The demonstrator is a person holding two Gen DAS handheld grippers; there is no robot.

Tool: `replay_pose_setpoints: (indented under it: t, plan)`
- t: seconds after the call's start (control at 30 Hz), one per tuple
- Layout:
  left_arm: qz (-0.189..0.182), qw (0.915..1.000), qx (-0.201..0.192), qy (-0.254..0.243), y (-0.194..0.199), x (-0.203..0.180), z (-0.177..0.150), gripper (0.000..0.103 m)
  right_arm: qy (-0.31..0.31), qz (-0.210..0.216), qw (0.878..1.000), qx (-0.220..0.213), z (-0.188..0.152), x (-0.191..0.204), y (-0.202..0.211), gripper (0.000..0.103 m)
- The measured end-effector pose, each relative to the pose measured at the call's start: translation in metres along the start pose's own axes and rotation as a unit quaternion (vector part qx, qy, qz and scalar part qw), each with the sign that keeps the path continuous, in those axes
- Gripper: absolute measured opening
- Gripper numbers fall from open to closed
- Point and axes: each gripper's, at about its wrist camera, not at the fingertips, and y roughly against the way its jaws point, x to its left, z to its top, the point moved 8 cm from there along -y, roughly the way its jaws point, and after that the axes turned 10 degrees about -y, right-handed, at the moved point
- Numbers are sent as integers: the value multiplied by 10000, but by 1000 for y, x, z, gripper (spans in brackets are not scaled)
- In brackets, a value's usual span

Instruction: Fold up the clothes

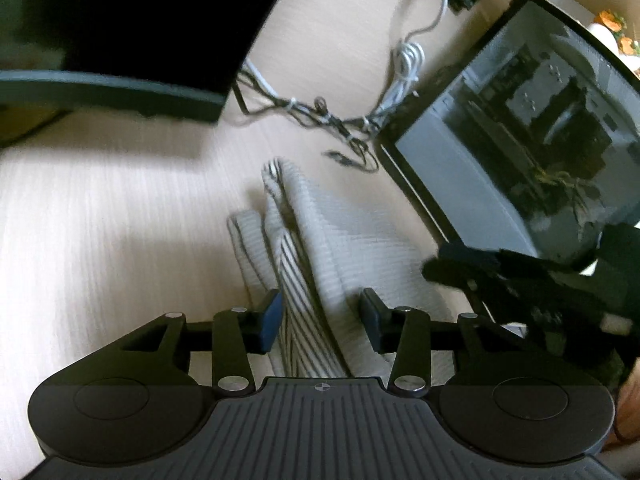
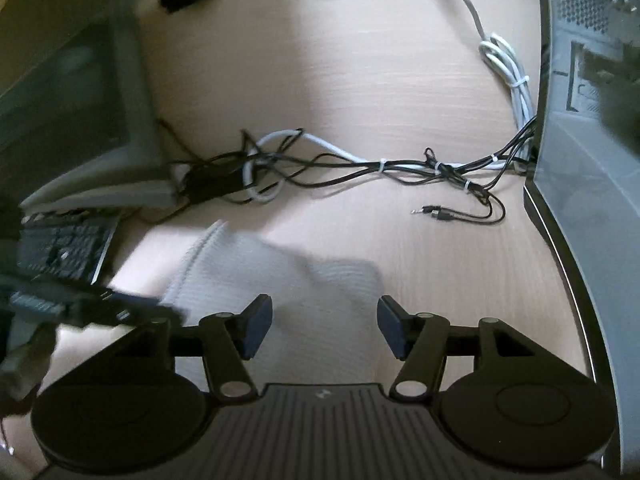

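A pale grey-and-white striped garment (image 1: pixel 316 240) lies bunched and partly folded on the light wooden desk (image 1: pixel 100 220). My left gripper (image 1: pixel 322 318) is open, its jaws on either side of a raised striped fold of the cloth, not pressing it. My right gripper (image 2: pixel 325 328) is open and empty just above the same garment (image 2: pixel 256 276), which looks blurred there. The right gripper also shows in the left wrist view (image 1: pixel 480 276) at the garment's right edge. The left gripper shows blurred at the left of the right wrist view (image 2: pixel 100 300).
A tangle of black and white cables (image 2: pixel 360 168) lies behind the garment. A monitor (image 1: pixel 540 140) stands on the right, a dark screen (image 1: pixel 120 28) at the back left. A keyboard (image 2: pixel 64 248) sits at the left of the desk. A computer case (image 2: pixel 592 120) stands on the right.
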Motion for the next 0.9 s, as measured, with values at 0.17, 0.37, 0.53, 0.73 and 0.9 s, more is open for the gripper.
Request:
replay_pose_setpoints:
  t: [0.17, 0.37, 0.53, 0.73, 0.9]
  plan:
    - [-383, 9991, 150, 69, -12, -15, -15, 45, 198, -305, 9992, 169, -35, 9, 17, 63]
    - [-911, 9953, 303, -145, -16, -47, -37, 48, 107, -805, 9967, 86, -47, 7, 45, 63]
    - [-837, 9958, -18, 379, 10, -33, -50, 48, 948, -723, 9927, 159, -66, 43, 58, 69]
    - [-235, 9977, -161, 615, 33, -16, -59, 42, 2715, -205, 9616, 341, -101, 85, 49, 74]
    - [-255, 9981, -197, 527, 27, -40, -67, 36, 2752, 171, 9610, 219, -85, 67, 62, 11]
